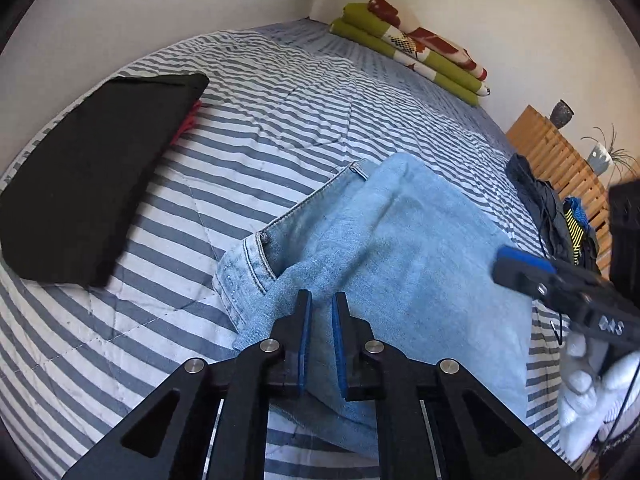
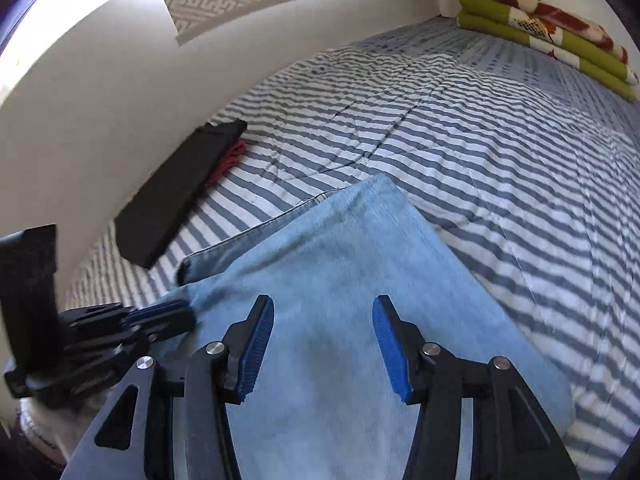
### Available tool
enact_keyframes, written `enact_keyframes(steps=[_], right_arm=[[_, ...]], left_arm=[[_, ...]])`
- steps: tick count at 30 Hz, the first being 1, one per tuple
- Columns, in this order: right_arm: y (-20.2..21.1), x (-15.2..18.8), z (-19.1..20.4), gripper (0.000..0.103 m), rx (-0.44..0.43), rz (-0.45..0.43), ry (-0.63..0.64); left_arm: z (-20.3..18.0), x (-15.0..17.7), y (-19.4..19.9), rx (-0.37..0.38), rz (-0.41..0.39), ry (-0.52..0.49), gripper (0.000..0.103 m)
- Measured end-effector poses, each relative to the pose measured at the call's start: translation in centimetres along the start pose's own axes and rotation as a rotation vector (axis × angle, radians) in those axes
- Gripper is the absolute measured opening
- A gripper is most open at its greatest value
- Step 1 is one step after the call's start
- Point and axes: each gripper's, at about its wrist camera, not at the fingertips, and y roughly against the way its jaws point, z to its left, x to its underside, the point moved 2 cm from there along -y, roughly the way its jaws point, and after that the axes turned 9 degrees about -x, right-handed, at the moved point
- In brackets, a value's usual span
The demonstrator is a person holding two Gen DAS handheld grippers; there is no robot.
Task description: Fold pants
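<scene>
Light blue jeans (image 1: 400, 248) lie folded into a block on the striped quilt (image 1: 280, 100), waistband and pocket edge showing at the left. My left gripper (image 1: 322, 308) hovers over their near left part, its blue pads a narrow slit apart with no cloth pinched between them. In the right wrist view the jeans (image 2: 340, 264) fill the foreground. My right gripper (image 2: 323, 314) is open wide just above them with nothing between its pads. The left gripper (image 2: 160, 316) shows there at the jeans' left edge. The right gripper (image 1: 520, 268) shows at the right, held by a white-gloved hand (image 1: 592, 380).
A folded black garment (image 1: 92, 176) with something red under it lies by the white wall (image 2: 100, 120) at the left. A folded green and red blanket (image 1: 408, 44) lies at the far end. Dark clothes (image 1: 552, 208) are heaped at the right edge by a wooden slatted rack (image 1: 560, 152).
</scene>
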Motion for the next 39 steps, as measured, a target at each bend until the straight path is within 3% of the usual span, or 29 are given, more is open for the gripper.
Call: enact_keyframes(steps=[4,7,10,11,15,18,20,23,26,29,32,39], right_arm=[[6.2,5.9,0.1,0.053,0.065,-0.089,0.024],[8.1,10.3,0.7,0.055,0.086,-0.080,0.047],[8.8,13.3,2.1,0.055,0.090,-0.085,0.038],[8.4,14.0,2.6,0.057,0.077,-0.065,0.035],[5.0,16.0,2.8,0.057,0.087,0.062,-0.014],[6.3,16.2,1.8,0.057,0.021,0.045,-0.118],[8.1,16.4,1.0,0.057,0.022,-0.009,-0.161],[9.8,16.2,-1.1,0.057,0.033,-0.062,-0.248],[10.1,15.6,-3.7,0.057,0.012,-0.093,-0.378],[9.1,14.6,-5.4,0.057,-0.022,-0.105,-0.458],[7.4,13.8,-6.7,0.057,-0.057,-0.102,-0.512],[5.3,11.9,-6.9,0.060,-0.128,-0.134,-0.560]], left_arm=[[-0.7,0.6,2.1,0.055,-0.019,0.008,0.018],[-2.5,2.3,3.1,0.103,-0.003,-0.024,0.020],[-3.9,3.6,2.4,0.075,0.021,-0.076,0.032],[-3.9,3.9,1.5,0.045,0.037,-0.085,0.031],[-3.8,4.5,1.4,0.052,0.040,-0.096,0.031],[-2.9,3.6,2.7,0.040,0.003,-0.084,0.036],[-1.0,2.5,2.9,0.045,-0.003,-0.002,0.056],[2.0,1.2,2.3,0.077,0.038,0.154,0.064],[4.0,0.8,1.5,0.057,0.066,0.231,0.079],[4.9,0.8,-0.2,0.073,0.132,0.306,0.080],[4.5,0.8,-2.0,0.079,0.182,0.311,0.080],[3.2,-0.3,-3.9,0.035,0.144,0.279,0.081]])
